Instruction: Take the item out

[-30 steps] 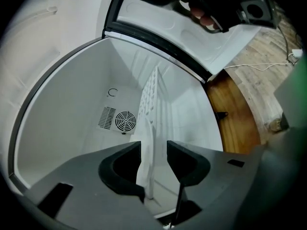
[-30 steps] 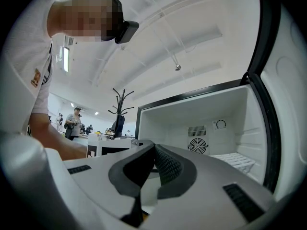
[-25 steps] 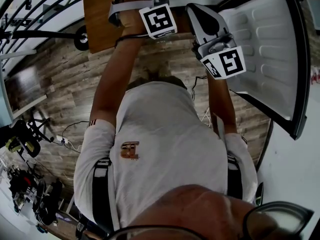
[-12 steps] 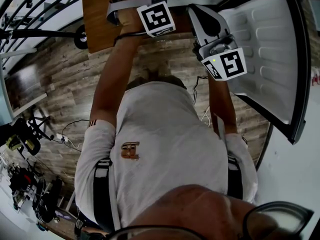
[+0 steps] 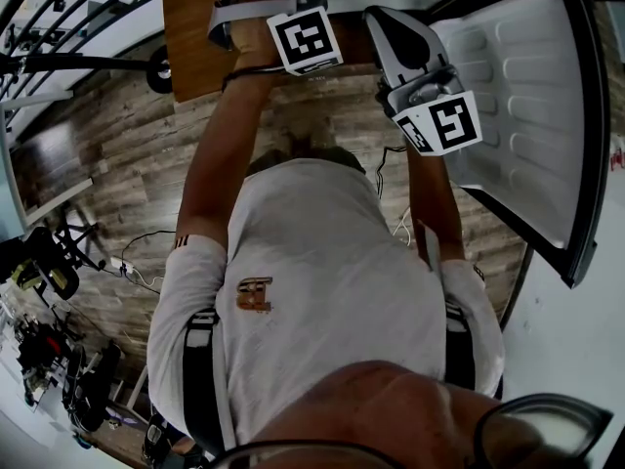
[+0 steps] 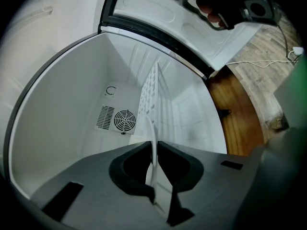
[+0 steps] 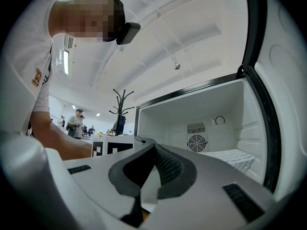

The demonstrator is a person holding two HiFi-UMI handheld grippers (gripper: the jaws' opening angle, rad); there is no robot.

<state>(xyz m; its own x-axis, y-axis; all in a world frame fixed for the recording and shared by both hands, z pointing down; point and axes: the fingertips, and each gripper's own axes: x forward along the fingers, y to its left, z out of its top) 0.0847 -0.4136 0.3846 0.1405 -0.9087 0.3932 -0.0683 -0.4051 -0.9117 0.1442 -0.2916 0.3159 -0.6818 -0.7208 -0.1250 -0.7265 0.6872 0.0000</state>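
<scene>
Presently, left hand-held gripper (image 6: 153, 145): jaws closing on the front rim of the white wire shelf (image 6: 149, 92), which runs edge-on between them and away into the fridge (image 6: 57, 109). Fan grille (image 6: 125, 121): on the back wall beyond the jaws, to their left. Right hand-held gripper (image 7: 154, 147): jaws together, nothing held, facing the compartment from outside; open door (image 7: 288, 95) at its right.

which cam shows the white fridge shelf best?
Right gripper view: the white shelf lies flat inside the fridge, its top visible. Left gripper view shows it edge-on between the closing jaws of the left gripper. Head view shows only the door.
</scene>
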